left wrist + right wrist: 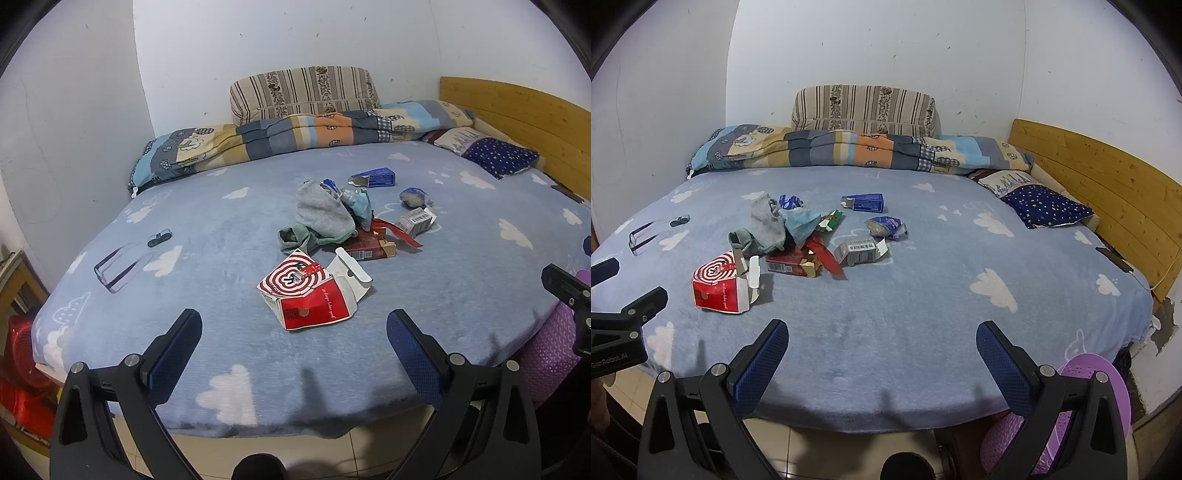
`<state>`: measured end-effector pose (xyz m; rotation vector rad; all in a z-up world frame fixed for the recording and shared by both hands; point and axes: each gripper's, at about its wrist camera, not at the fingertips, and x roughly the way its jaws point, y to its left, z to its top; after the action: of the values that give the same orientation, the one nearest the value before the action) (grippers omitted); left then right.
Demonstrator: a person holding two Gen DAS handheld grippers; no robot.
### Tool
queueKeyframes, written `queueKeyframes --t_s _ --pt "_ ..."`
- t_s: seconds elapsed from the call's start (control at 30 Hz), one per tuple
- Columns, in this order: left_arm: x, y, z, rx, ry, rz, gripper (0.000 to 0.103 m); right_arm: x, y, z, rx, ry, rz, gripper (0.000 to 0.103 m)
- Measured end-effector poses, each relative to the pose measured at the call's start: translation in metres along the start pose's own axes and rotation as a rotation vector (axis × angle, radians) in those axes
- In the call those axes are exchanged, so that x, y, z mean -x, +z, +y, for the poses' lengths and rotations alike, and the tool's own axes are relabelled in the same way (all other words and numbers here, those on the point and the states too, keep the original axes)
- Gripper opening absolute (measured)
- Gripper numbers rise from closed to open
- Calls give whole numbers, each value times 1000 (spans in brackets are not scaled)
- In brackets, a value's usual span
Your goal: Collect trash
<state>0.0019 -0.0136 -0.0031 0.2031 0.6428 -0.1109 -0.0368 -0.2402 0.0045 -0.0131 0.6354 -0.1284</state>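
Left wrist view: we are holding the left gripper [294,328] wide open and empty, facing the red carton [308,295] on the bed [207,206]. Right wrist view: the right gripper [882,338] is likewise gaping, empty; grabbing the socks [764,225] amid the trash is the risk.

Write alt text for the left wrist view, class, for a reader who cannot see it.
The open left hand-held gripper hangs at the near edge of a bed with a blue cloud-print blanket. Ahead lie a torn red-and-white carton, grey cloth and small boxes.
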Motion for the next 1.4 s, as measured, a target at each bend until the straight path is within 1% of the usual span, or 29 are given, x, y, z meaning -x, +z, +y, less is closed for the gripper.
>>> queueKeyframes --t_s 0.17,0.37,0.5,0.57,0.7,0.77,0.83,0.9,0.93,1.0,1.03,1.07,1.13,1.23,1.33,1.4 --pt "0 -1 0 7 -4 -3 100 0 0 1 -7 3 2 102" --pt "-2 0 -1 -8 19 18 100 -3 -2 -5 -24 16 12 102" --pt "-3 2 3 -13 21 50 100 -5 -1 -4 -23 17 18 102" --pt "-3 1 3 -3 17 32 100 -7 0 -4 -28 22 23 102" --pt "-4 1 4 -5 14 40 100 -10 1 -6 -46 30 41 100" --pt "-5 2 6 0 4 51 100 -13 1 -7 -56 40 52 100" --pt "-8 5 12 16 -16 69 100 -16 2 -8 -69 60 66 96" --pt "-16 9 25 66 -53 91 100 -21 8 -11 -92 106 89 93" --pt "-20 10 32 89 -65 95 100 -24 11 -13 -105 128 99 89" --pt "-32 15 48 143 -88 125 92 -29 19 -19 -143 176 117 86" --pt "-39 17 55 169 -103 146 83 -34 25 -23 -171 203 130 86" --pt "-48 18 61 196 -127 176 79 -37 28 -25 -184 217 138 85" --pt "-66 19 68 241 -177 236 79 -45 36 -30 -216 238 153 84" --pt "-94 18 69 296 -238 340 79 -59 45 -33 -253 261 174 84" --pt "-121 18 68 350 -266 396 79 -65 46 -34 -277 268 178 84" --pt "-140 18 67 383 -265 421 79 -71 42 -36 -297 281 193 84"
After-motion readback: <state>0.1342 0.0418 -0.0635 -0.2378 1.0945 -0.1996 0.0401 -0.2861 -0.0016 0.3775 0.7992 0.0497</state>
